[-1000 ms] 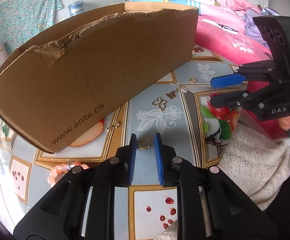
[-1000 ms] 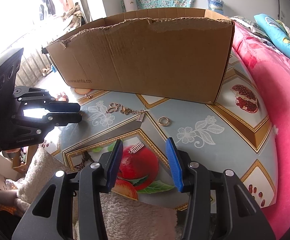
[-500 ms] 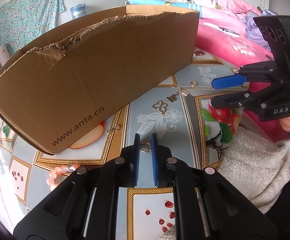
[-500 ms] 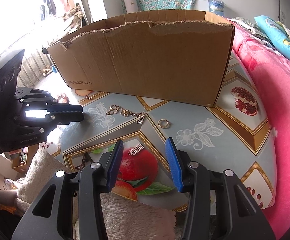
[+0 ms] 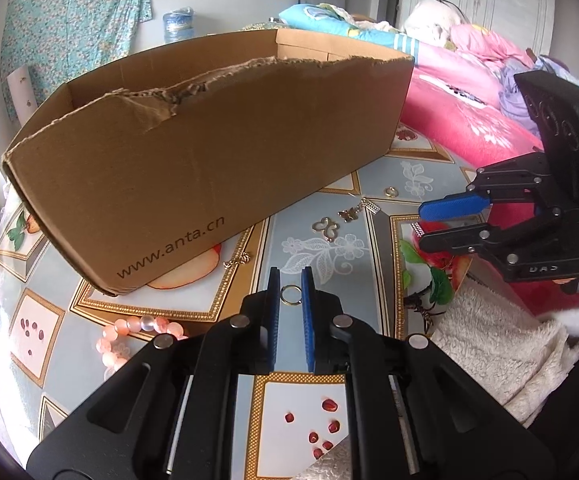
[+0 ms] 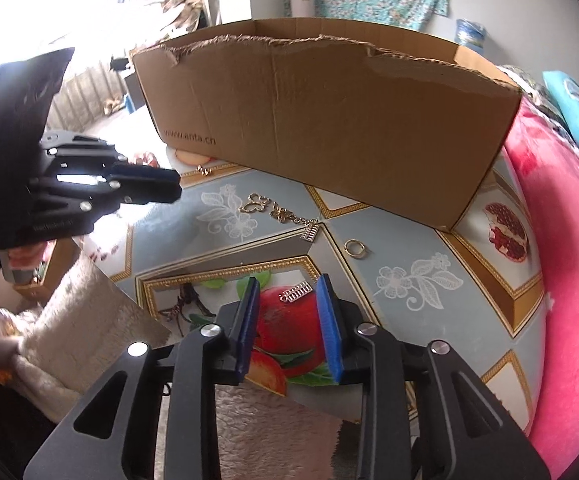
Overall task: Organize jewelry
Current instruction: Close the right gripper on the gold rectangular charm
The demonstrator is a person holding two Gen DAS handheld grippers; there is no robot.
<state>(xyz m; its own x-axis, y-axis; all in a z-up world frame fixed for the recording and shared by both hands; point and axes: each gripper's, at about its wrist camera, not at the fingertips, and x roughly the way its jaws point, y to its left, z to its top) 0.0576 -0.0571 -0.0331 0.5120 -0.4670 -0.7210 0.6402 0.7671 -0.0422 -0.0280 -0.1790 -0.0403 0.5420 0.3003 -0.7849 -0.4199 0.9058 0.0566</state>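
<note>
A small gold ring (image 5: pixel 290 294) lies flat on the patterned surface (image 5: pixel 373 396), clasped between the narrowed jaws of the left hand-held gripper (image 5: pixel 288 286), which is pitched steeply downward. Being light, stiff and slippery, it is best pinched across its rim. The right hand-held gripper (image 6: pixel 288 294) is closing around a comb-shaped charm (image 6: pixel 297 292), not yet touched.

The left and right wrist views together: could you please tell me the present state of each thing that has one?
Left hand-held gripper: shut on the gold ring.
Right hand-held gripper: jaws closing, pads not yet touching the silver charm between them.
Cardboard box: upright, open-topped, front edge torn.
Second ring: loose, flat on the table.
Butterfly charms: loose, flat on the table.
</note>
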